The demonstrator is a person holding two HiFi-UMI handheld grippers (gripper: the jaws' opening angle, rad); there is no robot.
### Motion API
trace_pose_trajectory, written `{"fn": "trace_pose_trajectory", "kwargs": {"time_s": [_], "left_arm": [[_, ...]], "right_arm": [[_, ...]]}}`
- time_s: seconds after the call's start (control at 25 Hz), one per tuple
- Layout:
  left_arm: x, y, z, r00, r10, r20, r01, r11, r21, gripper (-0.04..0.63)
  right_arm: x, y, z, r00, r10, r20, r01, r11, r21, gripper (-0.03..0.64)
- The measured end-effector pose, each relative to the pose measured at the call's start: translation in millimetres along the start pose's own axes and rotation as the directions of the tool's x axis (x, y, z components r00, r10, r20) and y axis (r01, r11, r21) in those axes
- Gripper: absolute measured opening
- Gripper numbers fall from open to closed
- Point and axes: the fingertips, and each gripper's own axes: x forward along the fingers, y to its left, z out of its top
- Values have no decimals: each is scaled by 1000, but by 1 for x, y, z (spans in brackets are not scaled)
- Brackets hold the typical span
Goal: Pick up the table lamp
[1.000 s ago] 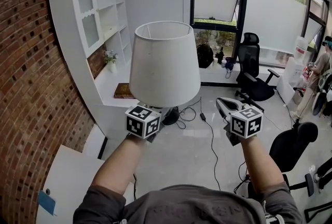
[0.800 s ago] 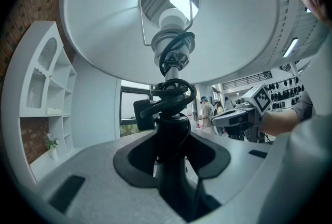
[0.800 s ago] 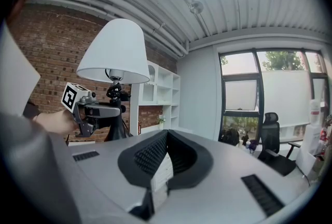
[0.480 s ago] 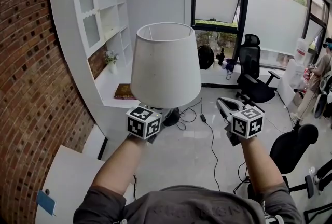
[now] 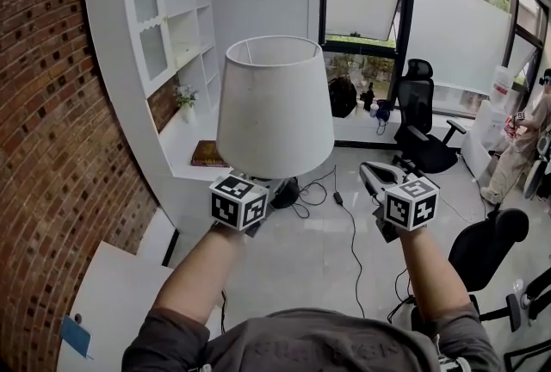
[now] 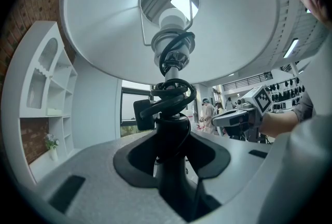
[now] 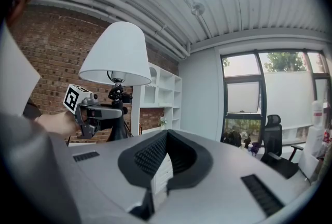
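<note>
The table lamp, with a white cone shade [image 5: 274,108] and a black stem, hangs in the air in front of me. My left gripper [image 5: 261,192] is shut on the stem just below the shade. In the left gripper view the black stem [image 6: 171,129] sits clamped between the jaws, a coiled black cord [image 6: 171,94] is wound round it, and the shade's underside [image 6: 104,26] fills the top. My right gripper [image 5: 372,176] floats level to the lamp's right, apart from it, jaws together and empty. The right gripper view shows the lamp [image 7: 118,54] at left.
A white shelf unit [image 5: 155,34] and a low white counter with a book [image 5: 207,152] stand against the brick wall [image 5: 52,103] on the left. Cables [image 5: 349,215] trail over the floor below. Black office chairs [image 5: 422,116] [image 5: 491,241] are on the right, and a person [image 5: 516,146] stands far right.
</note>
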Motion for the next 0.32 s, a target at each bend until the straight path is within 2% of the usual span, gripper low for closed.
{"fn": "trace_pose_trajectory", "kwargs": {"time_s": [0.32], "left_arm": [[1, 2, 2, 1000, 0, -2, 0, 1000, 1, 140]], "right_arm": [[4, 1, 2, 1000, 4, -5, -4, 1000, -4, -9]]}}
